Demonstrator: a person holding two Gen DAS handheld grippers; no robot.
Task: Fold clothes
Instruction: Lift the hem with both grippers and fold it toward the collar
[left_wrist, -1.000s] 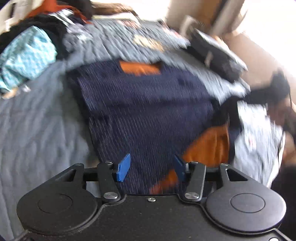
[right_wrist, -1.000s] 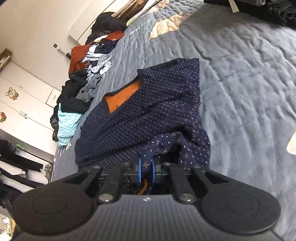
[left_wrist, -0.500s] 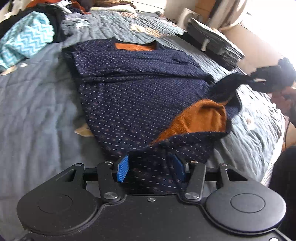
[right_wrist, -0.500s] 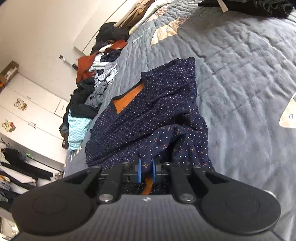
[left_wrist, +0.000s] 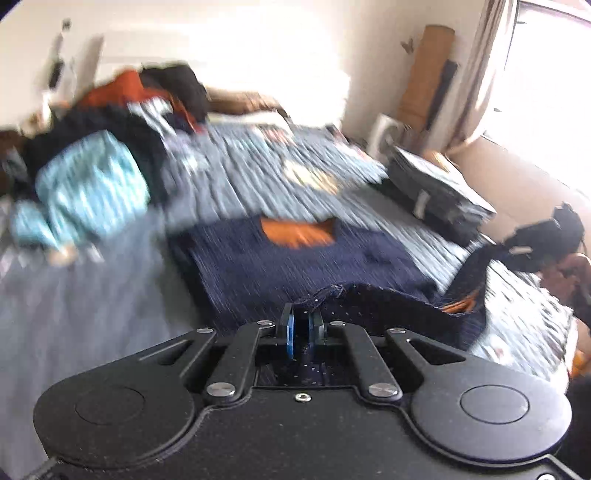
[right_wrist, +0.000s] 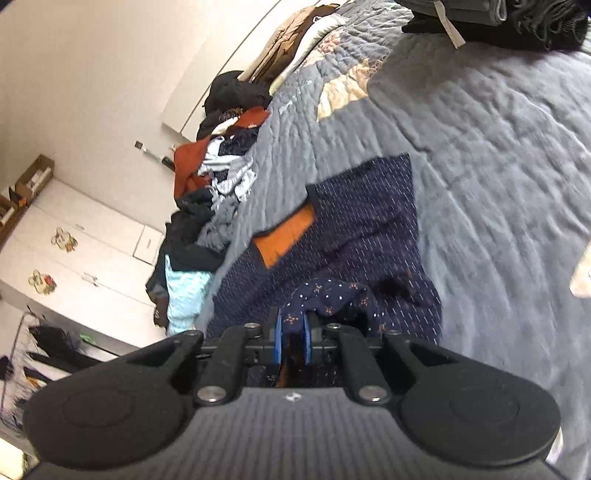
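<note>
- Navy dotted shirt (left_wrist: 295, 266) lies spread on the grey quilted bed (right_wrist: 480, 155), orange lining showing at the collar; near hem raised off the bed at two points.
- Left of the shirt: heap of unfolded clothes (left_wrist: 92, 184) along the bed's edge, a light-blue chevron piece in it.
- Left gripper (left_wrist: 301, 332): tilted downward toward the shirt, blue fingers (left_wrist: 290, 334) have just closed and now pinch the hem; view heavily blurred.
- Right gripper (right_wrist: 291, 336): also angled down, fingers clenched on a bunched fold of the shirt's hem.
- Far right: dark folded stack (left_wrist: 436, 192) on the bed.
</note>
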